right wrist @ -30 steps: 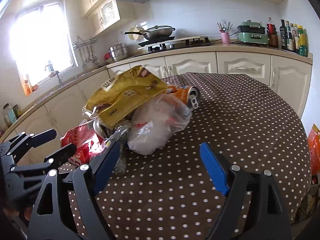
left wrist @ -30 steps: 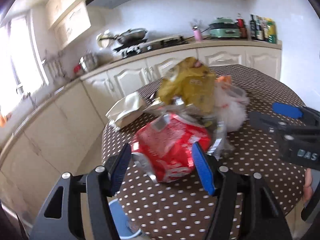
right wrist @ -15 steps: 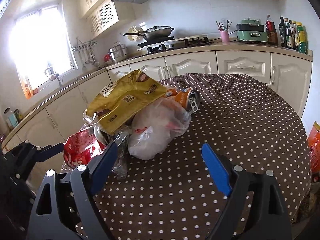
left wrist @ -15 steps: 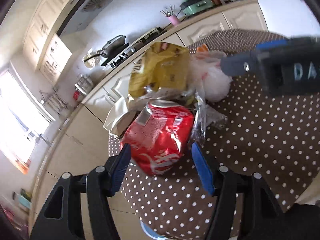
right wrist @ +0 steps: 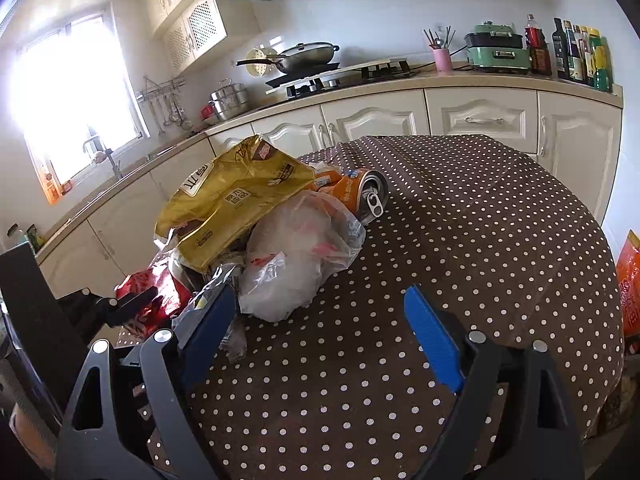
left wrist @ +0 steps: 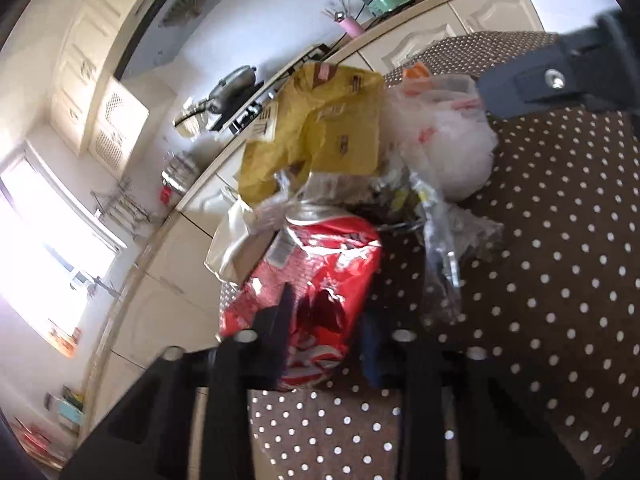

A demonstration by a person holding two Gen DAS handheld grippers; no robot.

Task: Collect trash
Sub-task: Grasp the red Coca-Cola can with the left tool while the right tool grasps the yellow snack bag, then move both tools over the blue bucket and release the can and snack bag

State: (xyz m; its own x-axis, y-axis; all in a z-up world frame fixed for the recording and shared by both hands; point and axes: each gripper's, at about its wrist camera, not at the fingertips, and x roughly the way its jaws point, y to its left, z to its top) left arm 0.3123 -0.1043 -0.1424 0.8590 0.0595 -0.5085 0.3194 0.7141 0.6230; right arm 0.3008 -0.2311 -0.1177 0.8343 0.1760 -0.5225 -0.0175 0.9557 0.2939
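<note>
A wok (right wrist: 306, 56) sits on the far stove (right wrist: 344, 74). Right of it stand a pink utensil cup (right wrist: 442, 58), a green cooker (right wrist: 496, 50) and bottles (right wrist: 580, 54).

Both tools were built alike. The right gripper (right wrist: 316, 332) had a dark grey plastic frame with triangular cut-outs in each arm, and silver round screw heads sat at the joints. Its two fingers (right wrist: 430, 338) carried flat, bright blue pads, long and rectangular, set on the inner faces. The left gripper (left wrist: 326, 334) looked the same but blurred and in shadow: black-looking arms, pale round screw heads, and dark blue pads. In the left view a part of the right gripper's arm showed as a grey-blue bar with one silver cross-head screw. In the right view, the left gripper's black finger ended in a rounded tip.
</note>
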